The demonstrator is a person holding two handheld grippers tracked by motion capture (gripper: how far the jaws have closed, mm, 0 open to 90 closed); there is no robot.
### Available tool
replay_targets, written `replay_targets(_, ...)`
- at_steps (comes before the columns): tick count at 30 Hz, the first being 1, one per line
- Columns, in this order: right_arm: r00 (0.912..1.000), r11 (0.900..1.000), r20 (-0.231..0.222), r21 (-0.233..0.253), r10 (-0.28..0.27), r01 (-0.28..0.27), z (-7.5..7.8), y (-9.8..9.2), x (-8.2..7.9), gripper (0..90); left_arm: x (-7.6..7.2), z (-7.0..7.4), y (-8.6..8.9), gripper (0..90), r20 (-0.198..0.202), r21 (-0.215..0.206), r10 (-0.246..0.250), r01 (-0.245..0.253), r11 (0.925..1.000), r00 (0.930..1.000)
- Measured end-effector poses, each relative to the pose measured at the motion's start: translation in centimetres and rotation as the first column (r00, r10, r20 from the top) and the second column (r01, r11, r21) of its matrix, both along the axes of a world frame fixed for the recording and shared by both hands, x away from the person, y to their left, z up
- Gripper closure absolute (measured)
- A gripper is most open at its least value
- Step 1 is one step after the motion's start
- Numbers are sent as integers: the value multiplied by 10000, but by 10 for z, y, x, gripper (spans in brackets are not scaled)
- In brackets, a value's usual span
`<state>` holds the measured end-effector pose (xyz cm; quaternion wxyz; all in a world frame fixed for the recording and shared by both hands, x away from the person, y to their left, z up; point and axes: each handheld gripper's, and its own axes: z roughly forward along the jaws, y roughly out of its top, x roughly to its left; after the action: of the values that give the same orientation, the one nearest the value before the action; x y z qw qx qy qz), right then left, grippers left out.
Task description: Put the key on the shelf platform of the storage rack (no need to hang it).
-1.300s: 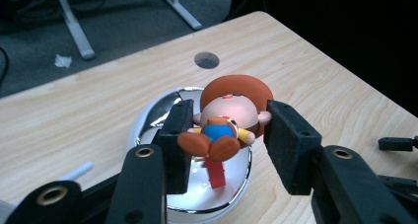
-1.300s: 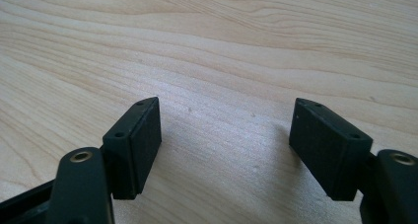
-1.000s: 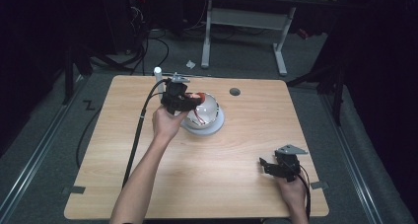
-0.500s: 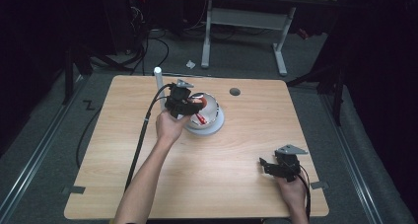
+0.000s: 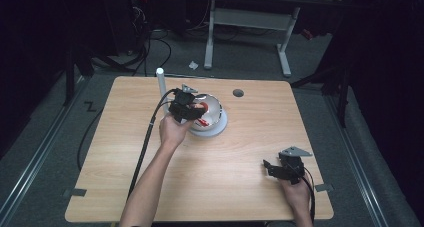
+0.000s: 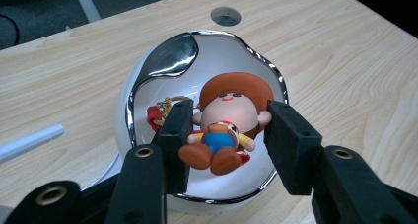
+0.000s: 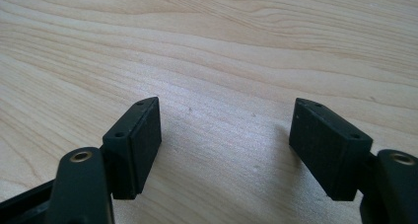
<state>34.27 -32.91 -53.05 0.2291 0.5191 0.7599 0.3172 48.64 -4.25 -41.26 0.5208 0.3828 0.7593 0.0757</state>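
A small toy figure (image 6: 231, 103) with a brown hat, blue body and orange feet lies inside a shiny silver bowl (image 6: 165, 71), and a red clip (image 6: 156, 116) hangs on its key ring. My left gripper (image 6: 229, 130) reaches into the bowl, its pads pressing on the figure's arms from both sides. From above, the left gripper (image 5: 196, 111) sits over the bowl (image 5: 216, 107) at the table's far middle. My right gripper (image 5: 270, 168) rests open near the front right edge. In its own view the right gripper (image 7: 224, 135) holds nothing over bare wood.
The bowl stands on a white round base (image 5: 221, 128). A white upright post (image 5: 161, 87) rises just left of it. A round cable hole (image 5: 238, 93) is set in the tabletop (image 5: 125, 157) behind the bowl. Dark floor and a desk frame lie beyond.
My left gripper has come down from above the bowl's rim into the bowl with the toy figure. The right gripper has stayed where it was.
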Motion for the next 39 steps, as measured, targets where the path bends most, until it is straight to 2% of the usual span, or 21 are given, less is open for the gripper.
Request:
replay_targets(4,10000,10000,0,1,0,0,0,0,0,284,1,-7,-3,556,-19,279,-87,87,9996,10000)
replay_targets(12,10000,10000,1,4,1,-1,0,0,0,284,7,-19,-4,555,-284,514,100,-85,9986,9995)
replay_targets(16,10000,10000,-5,16,2,-2,0,0,0,284,9,-26,-5,554,-340,866,101,-71,9962,9994)
replay_targets(21,10000,10000,-5,12,3,-3,0,0,0,284,12,-30,-8,553,-473,852,138,-98,9963,9988)
replay_targets(25,10000,10000,-9,18,3,-3,0,0,0,284,13,-35,-10,552,-526,1107,141,-82,9938,9985)
replay_targets(28,10000,10000,-23,18,10,-10,0,0,0,284,14,-38,-13,550,-678,1053,252,-180,9943,9974)
replay_targets(30,10000,10000,-19,17,12,-12,0,0,0,284,14,-40,-14,548,-680,1181,176,-95,9930,9975)
replay_targets(33,10000,10000,-5,18,7,-7,0,0,0,284,14,-39,-15,530,-733,1027,210,-134,9946,9971)
replay_targets(39,10000,10000,-5,11,4,-4,0,0,0,284,12,-35,-14,460,-526,964,68,-17,9953,9986)
